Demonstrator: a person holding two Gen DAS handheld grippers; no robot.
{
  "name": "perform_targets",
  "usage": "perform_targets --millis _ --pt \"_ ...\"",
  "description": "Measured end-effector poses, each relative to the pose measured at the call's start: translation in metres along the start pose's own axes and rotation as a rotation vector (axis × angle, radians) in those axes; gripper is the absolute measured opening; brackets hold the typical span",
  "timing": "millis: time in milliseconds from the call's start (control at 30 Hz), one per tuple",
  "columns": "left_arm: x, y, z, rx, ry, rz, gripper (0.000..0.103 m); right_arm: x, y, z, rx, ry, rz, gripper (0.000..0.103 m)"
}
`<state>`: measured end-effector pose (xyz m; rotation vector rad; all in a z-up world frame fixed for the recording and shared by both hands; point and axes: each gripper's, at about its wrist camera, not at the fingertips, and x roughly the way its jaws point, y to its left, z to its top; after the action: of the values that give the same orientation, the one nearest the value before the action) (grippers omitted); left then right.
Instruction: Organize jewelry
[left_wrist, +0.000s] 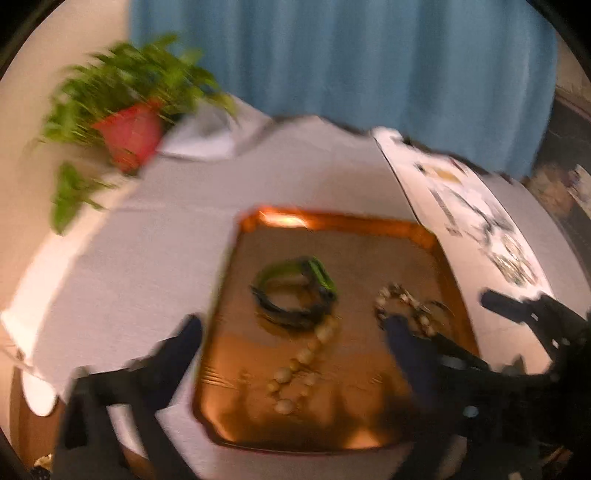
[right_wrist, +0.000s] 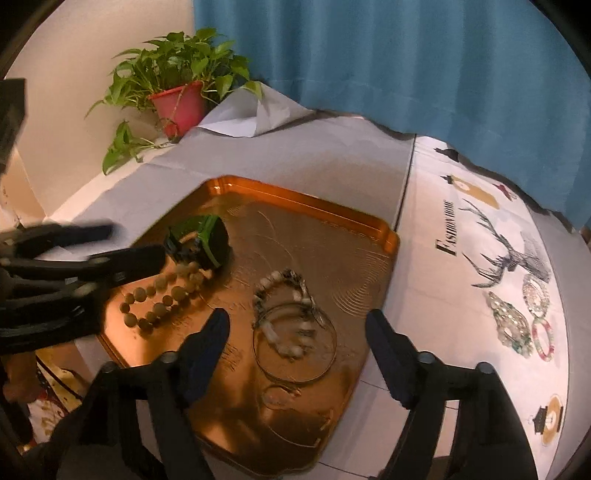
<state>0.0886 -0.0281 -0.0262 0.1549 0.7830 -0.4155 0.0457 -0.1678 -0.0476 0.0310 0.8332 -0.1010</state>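
1. Copper-coloured metal formed the tray (right_wrist: 354, 236), which lay on the white-covered worktop (right_wrist: 332, 162) and carried the jewelry.
2. A green-and-black band (right_wrist: 210, 240) sat at the tray's far left, with a wooden bead bracelet (right_wrist: 162, 295) just beside it.
3. A pale stone bracelet (right_wrist: 284, 314) lay mid-tray, overlapping a thin wire bangle (right_wrist: 295, 343).
4. The right gripper (right_wrist: 299, 332) hovered over those two pieces, its jaws spread wide and holding nothing.
5. The left gripper (left_wrist: 291, 328) was also wide open and empty above the tray's near part; its view was blurred.
6. Three more bracelets (right_wrist: 524, 317) rested on a printed cloth (right_wrist: 480, 258) to the right.
7. A potted plant (right_wrist: 177, 81) stood at the back left, before a blue curtain (right_wrist: 406, 55).
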Motion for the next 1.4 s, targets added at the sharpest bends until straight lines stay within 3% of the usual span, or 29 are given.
perform_targets --millis 67,167,367,467,633,933,1133,1400 --pt "-0.009 0.003 -0.003 0.000 -0.029 0.012 0.102 -0.006 -0.001 -0.002 0.002 0.003 -0.008 0.079" --pt "-0.014 0.007 -0.007 -0.010 0.032 0.022 0.102 -0.022 -0.001 -0.007 0.006 0.007 -0.004 0.079" --pt "-0.060 0.006 -0.024 -0.019 0.026 0.059 0.102 -0.089 0.007 -0.035 0.006 -0.011 -0.033 0.079" --pt "-0.095 0.001 -0.029 -0.017 -0.017 0.069 0.102 -0.134 0.012 -0.046 0.023 -0.055 -0.058 0.079" --pt "-0.152 -0.014 -0.036 -0.054 -0.053 0.011 0.102 -0.212 0.017 -0.061 0.076 -0.139 -0.092 0.079" --pt "-0.229 -0.059 -0.066 0.033 -0.117 0.004 0.102 -0.316 0.026 -0.091 0.103 -0.327 -0.155 0.079" --pt "-0.262 -0.078 -0.075 0.055 -0.168 0.020 0.102 -0.345 0.025 -0.109 0.111 -0.363 -0.150 0.079" --pt "-0.272 -0.086 -0.077 0.053 -0.183 0.033 0.102 -0.349 0.015 -0.118 0.135 -0.363 -0.138 0.079"
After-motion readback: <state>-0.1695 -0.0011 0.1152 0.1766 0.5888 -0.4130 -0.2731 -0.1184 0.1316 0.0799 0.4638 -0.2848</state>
